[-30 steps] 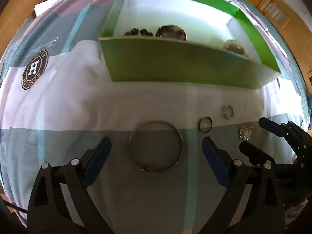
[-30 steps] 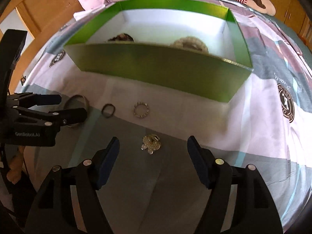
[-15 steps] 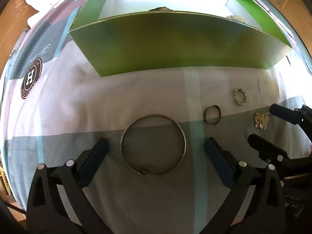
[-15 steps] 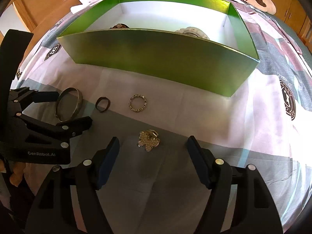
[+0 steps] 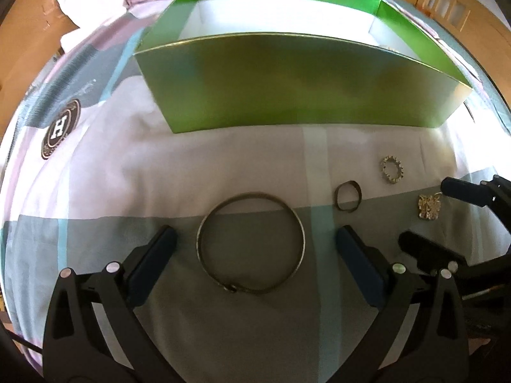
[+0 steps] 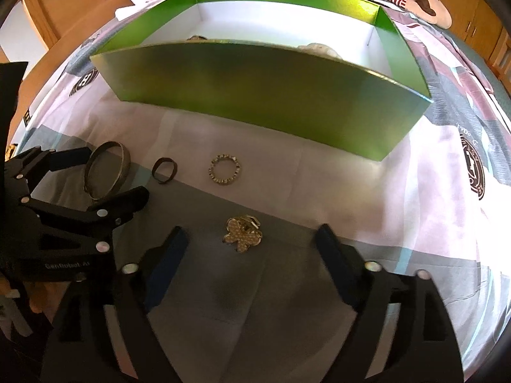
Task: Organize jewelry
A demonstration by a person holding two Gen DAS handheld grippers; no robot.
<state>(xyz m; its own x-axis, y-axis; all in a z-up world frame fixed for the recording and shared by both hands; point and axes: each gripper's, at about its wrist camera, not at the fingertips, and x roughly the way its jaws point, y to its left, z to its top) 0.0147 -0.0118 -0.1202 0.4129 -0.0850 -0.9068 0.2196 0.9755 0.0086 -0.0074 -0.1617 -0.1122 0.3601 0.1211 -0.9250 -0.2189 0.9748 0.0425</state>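
Left gripper [image 5: 255, 249] wide open astride bangle [image 5: 250, 244]; right gripper [image 6: 249, 242] opening w/ brooch [image 6: 243, 232] between pads, probably untouched; green box [image 6: 255, 95] at 12.

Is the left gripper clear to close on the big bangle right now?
Probably yes. The left gripper is open, with the bangle flat on the bedspread between its fingers and nothing lying across it. The small ring and the right gripper sit off to the side.
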